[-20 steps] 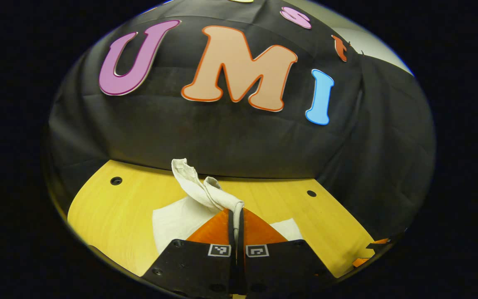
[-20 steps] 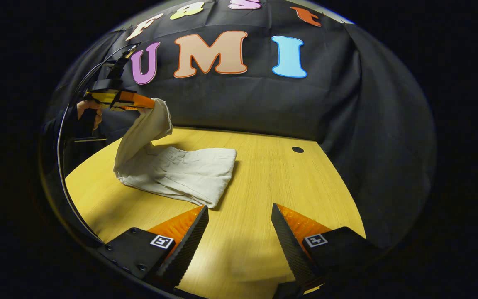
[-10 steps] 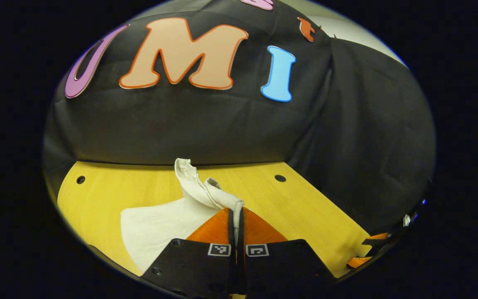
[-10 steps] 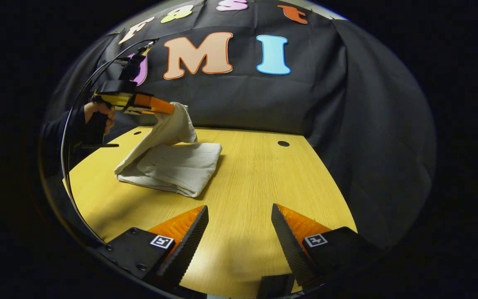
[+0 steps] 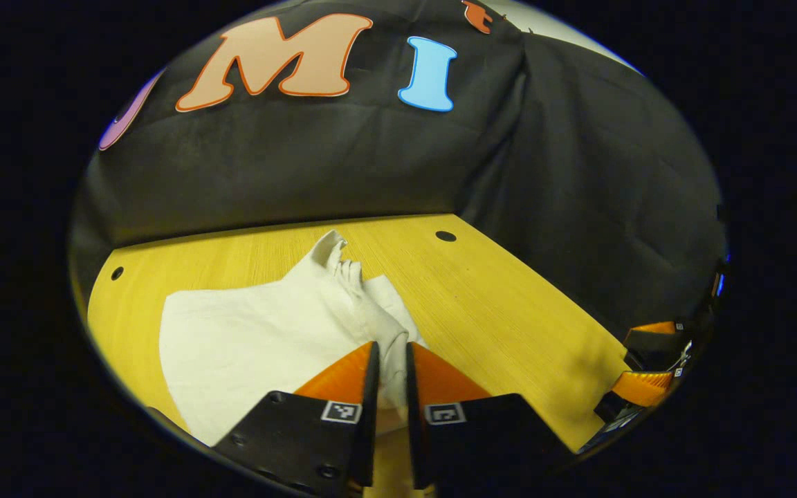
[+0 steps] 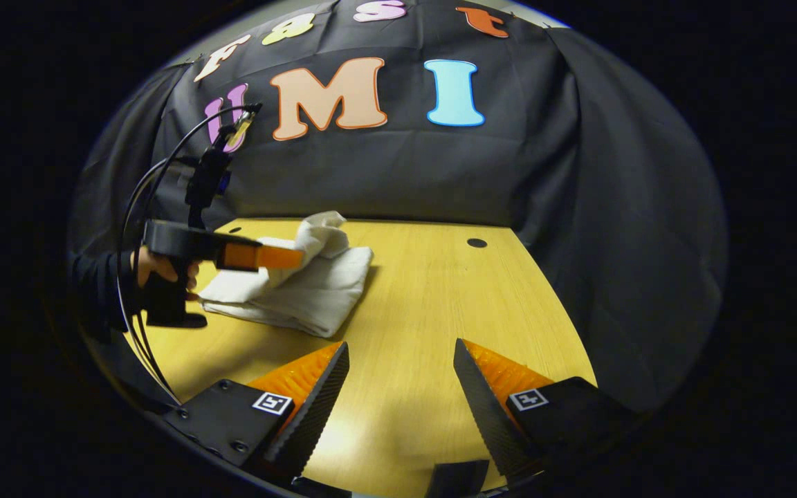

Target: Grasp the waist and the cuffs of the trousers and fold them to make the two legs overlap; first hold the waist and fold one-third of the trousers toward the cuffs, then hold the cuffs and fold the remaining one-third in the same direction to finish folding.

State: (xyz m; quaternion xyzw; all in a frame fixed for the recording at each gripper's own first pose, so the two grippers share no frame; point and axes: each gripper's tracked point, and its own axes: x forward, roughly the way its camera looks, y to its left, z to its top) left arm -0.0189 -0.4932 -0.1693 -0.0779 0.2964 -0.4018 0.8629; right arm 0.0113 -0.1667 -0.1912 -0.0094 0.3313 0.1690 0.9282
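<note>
At the bottom of the left gripper view, the left tool (image 5: 390, 366) has a bunch of cream cloth between its fingers, and there's now a visible gap opening up around that cloth. Half a second ago those fingers were pressed tight together, so I'd say it's starting to let go, though I honestly can't tell if the grip is fully off yet. Just past the fingertips, the trousers (image 5: 260, 339) lie spread flat in the lower left of the frame on the yellow worktop (image 5: 495, 311), with the held end bunched up into a little peak near the middle.

The bigger change is height. A second ago that end was held up high in the air, the cloth hanging down in a curve; now it has come down and sits on top of the folded stack.

In the right gripper view, the right tool (image 6: 400, 377) sits at the bottom with its fingers wide apart on nothing, same as before (basically just idling over bare worktop). Further off, at middle left, the left tool shows from the side with a hand (image 6: 163, 266) on its grip, low over the trousers.

My read: this is the last third going over, so the fold is pretty much done once the cloth is released.
</note>
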